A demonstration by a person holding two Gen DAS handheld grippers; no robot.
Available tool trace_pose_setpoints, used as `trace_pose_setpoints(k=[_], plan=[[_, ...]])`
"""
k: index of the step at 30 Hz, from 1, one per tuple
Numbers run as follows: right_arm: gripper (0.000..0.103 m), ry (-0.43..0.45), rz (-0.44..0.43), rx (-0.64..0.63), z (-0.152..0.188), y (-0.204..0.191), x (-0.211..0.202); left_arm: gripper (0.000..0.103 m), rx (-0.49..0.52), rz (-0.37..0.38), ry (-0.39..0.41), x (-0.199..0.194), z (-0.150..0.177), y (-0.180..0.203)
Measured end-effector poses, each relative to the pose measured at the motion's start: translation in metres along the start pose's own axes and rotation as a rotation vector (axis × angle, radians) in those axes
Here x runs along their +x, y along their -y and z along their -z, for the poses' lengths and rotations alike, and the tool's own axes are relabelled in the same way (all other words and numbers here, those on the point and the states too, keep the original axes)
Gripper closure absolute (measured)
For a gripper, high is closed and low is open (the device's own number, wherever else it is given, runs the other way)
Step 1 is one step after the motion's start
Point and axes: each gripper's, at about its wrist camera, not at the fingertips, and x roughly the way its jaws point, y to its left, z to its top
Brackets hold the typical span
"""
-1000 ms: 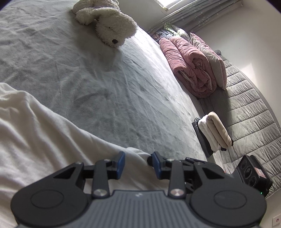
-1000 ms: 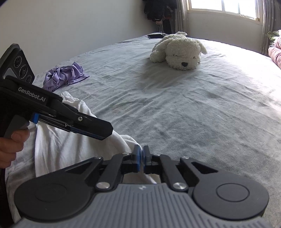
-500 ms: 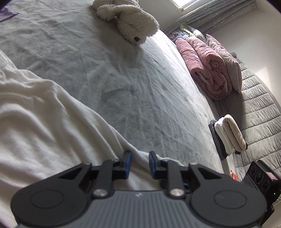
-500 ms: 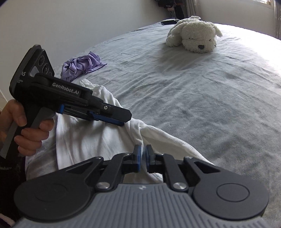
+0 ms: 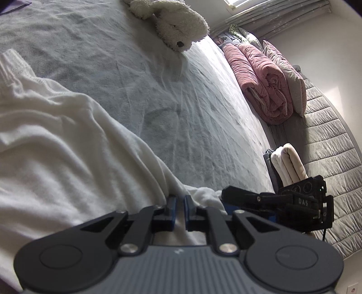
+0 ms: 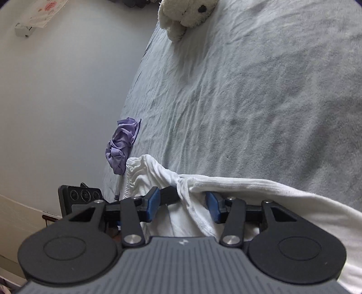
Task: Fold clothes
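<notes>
Left tool (image 5: 178, 207): jaws narrow, white garment (image 5: 67, 147) pinched in the small gap between the blue pads. The pinch point itself is partly hidden by the jaw arms, so how much cloth is in there is hard to make out.

Right tool (image 6: 182, 203): jaws wide, blue pads well apart. A bunched fold of the garment (image 6: 248, 187) drapes over and between them; neither pad is clearly pressing it. The right pad is partly covered by cloth.

Garment location: spread on the grey bed (image 5: 169, 101), near edge, running out of frame left and bottom in the left view and bottom right in the right view. Its full shape can't be seen. A ribbed hem shows at upper left in the left view.

Each tool shows in the other's camera, cut off by the near housing: the right tool's body (image 5: 282, 203) reads "DAS", the rest of the label too small to read. The left tool's rear (image 6: 79, 195) shows three round ports only.

Elsewhere:
- plush dog (image 5: 174, 24), far side of bed, head cropped in the right view
- purple cloth (image 6: 123, 144), crumpled at the bed edge by the wall
- pink quilt (image 5: 262, 79), rolled, on a grey quilted mat (image 5: 328, 140)
- folded stack (image 5: 287, 165) just behind the right tool, lower part hidden
- paper on wall (image 6: 43, 11), pink marks unreadable
</notes>
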Motion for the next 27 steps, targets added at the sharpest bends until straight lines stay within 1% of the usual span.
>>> trace_pose_setpoints(k=[4,5,6,8,9,10,11,12,13,14,16,17,19,20,21,22,23,24,27], plan=[[0.054,0.022,-0.031,0.079,-0.009,-0.001,0.013,0.088,0.049,-0.006,-0.013,-0.002,-0.002,0.007],[0.054,0.027,-0.039,0.098,-0.012,-0.001,0.016,0.084,0.064,-0.007,-0.01,-0.004,-0.003,0.008],[0.054,0.047,-0.044,0.112,-0.013,-0.001,0.017,0.078,0.079,-0.008,-0.007,-0.006,-0.003,0.009],[0.054,0.132,-0.058,0.127,-0.015,-0.001,0.009,0.07,0.111,-0.015,0.003,-0.012,-0.005,0.011],[0.054,0.152,-0.061,0.139,-0.015,0.001,0.007,0.069,0.126,-0.02,0.007,-0.015,-0.005,0.011],[0.058,0.16,-0.052,0.154,-0.015,0.004,0.007,0.069,0.14,-0.023,0.01,-0.018,-0.006,0.011],[0.067,0.168,-0.043,0.168,-0.014,0.007,0.008,0.069,0.15,-0.025,0.015,-0.021,-0.008,0.01],[0.072,0.173,-0.031,0.174,-0.014,0.009,0.008,0.068,0.16,-0.029,0.024,-0.025,-0.009,0.009],[0.079,0.172,-0.017,0.169,-0.014,0.009,0.008,0.067,0.166,-0.038,0.038,-0.03,-0.011,0.007],[0.081,0.172,-0.003,0.164,-0.014,0.008,0.008,0.066,0.172,-0.049,0.057,-0.035,-0.013,0.006],[0.082,0.166,0.034,0.13,-0.014,0.003,0.009,0.066,0.174,-0.076,0.112,-0.047,-0.019,-0.001],[0.086,0.162,0.054,0.108,-0.014,0.0,0.01,0.066,0.174,-0.097,0.132,-0.051,-0.021,-0.004],[0.094,0.167,0.106,0.046,-0.015,-0.011,0.011,0.066,0.19,-0.168,0.156,-0.056,-0.024,-0.012],[0.096,0.19,0.126,0.021,-0.015,-0.015,0.01,0.066,0.203,-0.219,0.163,-0.057,-0.025,-0.016],[0.096,0.236,0.133,0.007,-0.015,-0.018,0.006,0.076,0.229,-0.281,0.163,-0.057,-0.024,-0.019],[0.097,0.269,0.141,0.003,-0.015,-0.018,0.003,0.086,0.26,-0.306,0.162,-0.057,-0.023,-0.021],[0.097,0.283,0.152,0.015,-0.016,-0.013,0.002,0.093,0.291,-0.332,0.162,-0.057,-0.022,-0.023],[0.098,0.297,0.163,0.027,-0.017,-0.009,0.002,0.094,0.31,-0.345,0.159,-0.058,-0.022,-0.025],[0.098,0.326,0.18,0.038,-0.02,0.0,0.0,0.093,0.293,-0.312,0.145,-0.065,-0.026,-0.029]])
